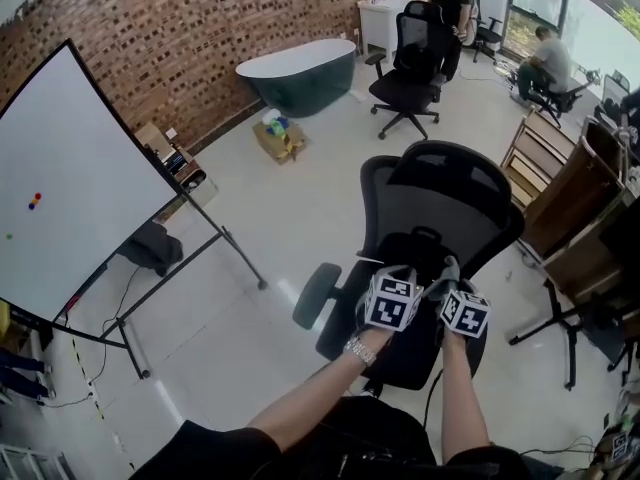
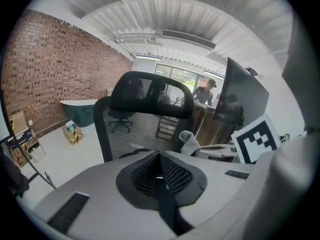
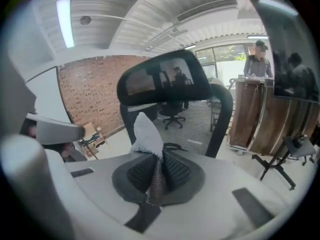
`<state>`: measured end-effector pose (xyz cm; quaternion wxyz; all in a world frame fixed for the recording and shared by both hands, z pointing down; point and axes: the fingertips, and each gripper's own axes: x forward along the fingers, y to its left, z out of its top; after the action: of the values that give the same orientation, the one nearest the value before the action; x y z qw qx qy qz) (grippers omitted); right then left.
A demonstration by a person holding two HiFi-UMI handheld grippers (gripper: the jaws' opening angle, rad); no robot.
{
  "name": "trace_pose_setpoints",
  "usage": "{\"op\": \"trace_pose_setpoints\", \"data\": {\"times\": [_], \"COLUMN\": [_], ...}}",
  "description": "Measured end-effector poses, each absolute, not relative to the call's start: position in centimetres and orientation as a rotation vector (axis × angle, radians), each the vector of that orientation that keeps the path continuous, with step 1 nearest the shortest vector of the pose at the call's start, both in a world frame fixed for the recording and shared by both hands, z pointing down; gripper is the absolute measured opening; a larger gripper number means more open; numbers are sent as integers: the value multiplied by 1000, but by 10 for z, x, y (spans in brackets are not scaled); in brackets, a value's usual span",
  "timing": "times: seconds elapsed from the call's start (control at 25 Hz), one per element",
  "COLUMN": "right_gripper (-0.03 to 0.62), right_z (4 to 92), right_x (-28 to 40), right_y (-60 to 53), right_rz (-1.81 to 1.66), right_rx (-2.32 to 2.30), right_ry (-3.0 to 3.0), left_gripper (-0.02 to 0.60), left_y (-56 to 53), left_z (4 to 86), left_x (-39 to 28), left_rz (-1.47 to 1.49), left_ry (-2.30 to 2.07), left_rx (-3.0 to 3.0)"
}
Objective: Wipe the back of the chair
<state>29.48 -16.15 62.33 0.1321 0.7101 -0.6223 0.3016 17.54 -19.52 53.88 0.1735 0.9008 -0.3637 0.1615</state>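
1. Just ahead of you, the black mesh chair (image 1: 440,198) stood on a pale floor (image 1: 290,208), with a brick wall (image 1: 200,38) and a whiteboard (image 1: 70,168) to your left.
2. Your left gripper (image 2: 160,169) was clenched on nothing.
3. Your right gripper (image 3: 156,176) pinched a grey cloth (image 3: 146,129) near the chair's back.

pale floor and the things standing on it.
the floor (image 1: 300,208) carries a mesh office chair (image 1: 440,208) nearest the camera. to its left is a whiteboard (image 1: 70,188) on a splayed metal stand, with a dark bag (image 1: 152,248) beneath. a cardboard box (image 1: 278,140) sits near a dark bathtub (image 1: 300,76) along the brick wall (image 1: 200,28). a second office chair (image 1: 410,68) stands beyond, and wooden furniture (image 1: 550,173) at the right.
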Motion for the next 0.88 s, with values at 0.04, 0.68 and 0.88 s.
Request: {"op": "trace_pose_setpoints", "data": {"times": [0.04, 0.68, 0.88], "right_gripper": [17, 17, 17], "right_z": [619, 585, 590], "right_x": [280, 161, 104], "right_y": [-160, -99, -43], "right_rz": [871, 826, 856], "right_rx": [2030, 1985, 2001], "right_ry": [-1833, -1881, -1869], "left_gripper": [2, 2, 2], "left_y": [-192, -130, -81], "left_z": [536, 533, 540], "left_x": [177, 82, 38], "left_rz": [452, 485, 467], "left_ry": [-1028, -1041, -998], "left_rx": [2557, 2585, 2583]}}
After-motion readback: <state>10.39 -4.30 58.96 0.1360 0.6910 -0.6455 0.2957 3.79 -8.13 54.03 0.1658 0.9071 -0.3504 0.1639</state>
